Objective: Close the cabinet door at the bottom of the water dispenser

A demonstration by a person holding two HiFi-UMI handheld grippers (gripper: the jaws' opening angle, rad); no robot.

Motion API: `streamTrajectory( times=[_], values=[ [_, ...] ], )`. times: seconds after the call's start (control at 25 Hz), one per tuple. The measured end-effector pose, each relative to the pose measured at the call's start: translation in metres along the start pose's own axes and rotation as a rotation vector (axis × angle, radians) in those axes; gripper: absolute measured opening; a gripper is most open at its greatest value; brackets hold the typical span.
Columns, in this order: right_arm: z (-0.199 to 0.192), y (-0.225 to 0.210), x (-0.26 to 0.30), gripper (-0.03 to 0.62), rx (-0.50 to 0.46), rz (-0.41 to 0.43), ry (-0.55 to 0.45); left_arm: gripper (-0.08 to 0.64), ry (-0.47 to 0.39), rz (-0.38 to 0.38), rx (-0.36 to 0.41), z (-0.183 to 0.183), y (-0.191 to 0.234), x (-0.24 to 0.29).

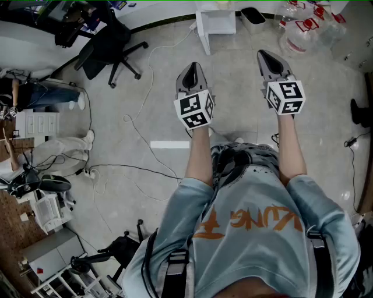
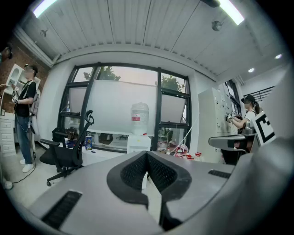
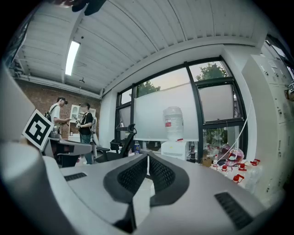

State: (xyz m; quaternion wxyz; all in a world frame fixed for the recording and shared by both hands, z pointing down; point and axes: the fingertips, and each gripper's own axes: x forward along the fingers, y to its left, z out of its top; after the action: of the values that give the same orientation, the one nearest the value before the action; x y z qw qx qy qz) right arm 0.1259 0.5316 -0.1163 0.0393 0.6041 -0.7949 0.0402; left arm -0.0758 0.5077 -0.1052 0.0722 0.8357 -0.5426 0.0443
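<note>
The white water dispenser point(image 1: 217, 24) stands at the far end of the floor, several steps ahead of me. A white panel, its cabinet door point(image 1: 203, 35), juts out toward me on its left side. In the left gripper view the dispenser point(image 2: 138, 141) carries a clear bottle point(image 2: 139, 117); its lower part is hidden behind the jaws. The right gripper view shows the same dispenser point(image 3: 174, 148) and bottle point(image 3: 174, 123). My left gripper point(image 1: 193, 67) point(image 2: 147, 154) and right gripper point(image 1: 262, 54) point(image 3: 147, 156) are held out level, side by side. Both are shut, hold nothing and are far from the dispenser.
A black office chair point(image 1: 108, 49) stands at the far left, and loose cables point(image 1: 140, 135) cross the floor. Several clear water jugs point(image 1: 303, 29) lie right of the dispenser, with a black bin point(image 1: 254, 17) beside it. White drawers point(image 1: 37, 124) and people stand at the left.
</note>
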Motion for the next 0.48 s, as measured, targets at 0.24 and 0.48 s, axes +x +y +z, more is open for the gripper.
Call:
streamTrajectory(
  times=[0.24,0.48],
  values=[
    [0.0002,0.0036,0.003,0.032,-0.013,0.012,-0.003,0.011,0.003,-0.003,0.016,-0.0017,-0.0023,0.001],
    [0.0058,-0.0003,0.0063,0.032,0.022,0.02,-0.039,0.011,0.003,-0.001,0.019,-0.0002,-0.0052,0.0047]
  ],
)
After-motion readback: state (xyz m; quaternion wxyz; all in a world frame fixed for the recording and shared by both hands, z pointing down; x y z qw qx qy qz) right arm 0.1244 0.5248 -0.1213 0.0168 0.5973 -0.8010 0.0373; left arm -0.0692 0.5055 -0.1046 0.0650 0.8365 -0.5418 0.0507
